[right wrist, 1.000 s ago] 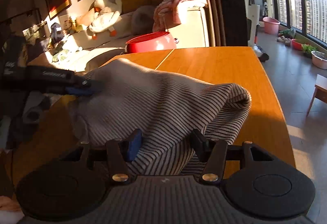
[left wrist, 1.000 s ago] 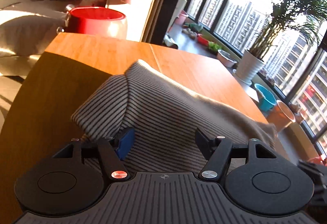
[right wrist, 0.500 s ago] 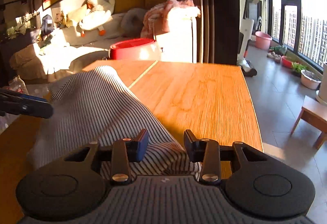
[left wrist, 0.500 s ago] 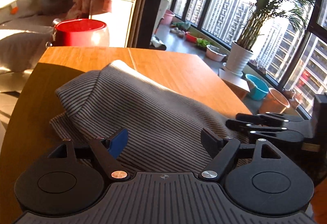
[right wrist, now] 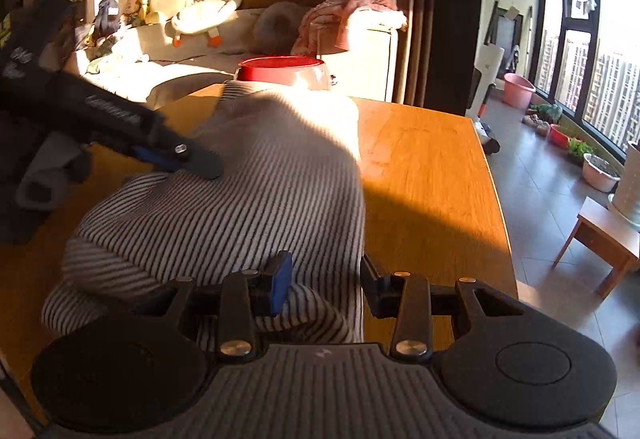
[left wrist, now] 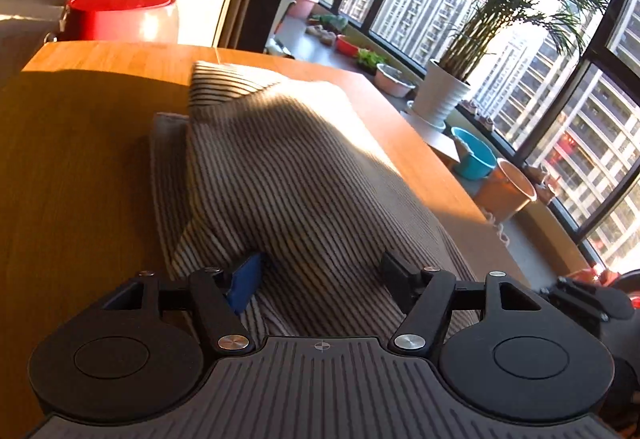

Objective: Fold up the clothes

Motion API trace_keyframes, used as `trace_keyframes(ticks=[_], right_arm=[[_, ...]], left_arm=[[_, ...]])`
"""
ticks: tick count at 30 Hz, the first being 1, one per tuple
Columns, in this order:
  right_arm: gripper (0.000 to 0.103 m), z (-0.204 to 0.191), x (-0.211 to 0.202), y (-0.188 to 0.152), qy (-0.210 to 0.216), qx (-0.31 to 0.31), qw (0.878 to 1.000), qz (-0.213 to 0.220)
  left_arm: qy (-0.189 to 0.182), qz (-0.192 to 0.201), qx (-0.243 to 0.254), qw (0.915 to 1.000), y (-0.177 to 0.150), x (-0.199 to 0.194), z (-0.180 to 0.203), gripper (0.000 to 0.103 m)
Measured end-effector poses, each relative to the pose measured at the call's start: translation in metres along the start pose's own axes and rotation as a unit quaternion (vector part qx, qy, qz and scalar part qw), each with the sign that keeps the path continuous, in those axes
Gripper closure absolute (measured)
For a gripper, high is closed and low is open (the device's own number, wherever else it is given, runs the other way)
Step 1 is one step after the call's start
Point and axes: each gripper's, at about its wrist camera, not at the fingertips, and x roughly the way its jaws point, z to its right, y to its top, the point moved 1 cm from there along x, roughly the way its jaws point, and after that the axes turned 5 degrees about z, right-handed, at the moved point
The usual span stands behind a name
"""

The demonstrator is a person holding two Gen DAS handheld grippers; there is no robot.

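Sunlit wooden table (right wrist: 420,167) bears a striped garment (left wrist: 288,175) beside windows (left wrist: 580,111).

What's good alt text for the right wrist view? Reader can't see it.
A striped garment lies bunched on a wooden table, with the right gripper open over its near edge. The left gripper reaches in from the left onto the cloth; a red tub stands behind the table's far edge.
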Motion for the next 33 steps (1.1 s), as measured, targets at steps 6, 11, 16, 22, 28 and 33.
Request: trace_keyframes(ticks=[6, 11, 16, 22, 28, 33], right_arm=[[0.060, -0.015, -0.020, 0.018, 0.017, -0.023, 0.999, 0.018], [0.060, -0.017, -0.009, 0.042, 0.052, 0.022, 0.997, 0.044], [0.058, -0.046, 0.019, 0.023, 0.077, -0.032, 0.996, 0.004], [0.043, -0.032, 0.010, 0.019, 0.066, -0.042, 0.997, -0.009], [0.039, -0.028, 0.009, 0.016, 0.059, -0.029, 0.998, -0.010], [0.039, -0.030, 0.006, 0.018, 0.052, -0.041, 0.998, -0.005]], left_arm=[[0.000, 0.002, -0.008, 1.0000, 0.003, -0.003, -0.001, 0.031], [-0.003, -0.002, -0.003, 1.0000, 0.002, -0.016, -0.001, 0.033], [0.011, -0.018, -0.003, 0.9998, -0.006, -0.026, -0.003, 0.037], [-0.001, -0.027, 0.008, 0.9996, -0.020, -0.031, 0.006, 0.035], [-0.003, -0.023, 0.021, 0.9995, -0.023, -0.031, 0.011, 0.030], [-0.006, -0.023, 0.012, 0.9997, -0.022, -0.031, 0.007, 0.031]])
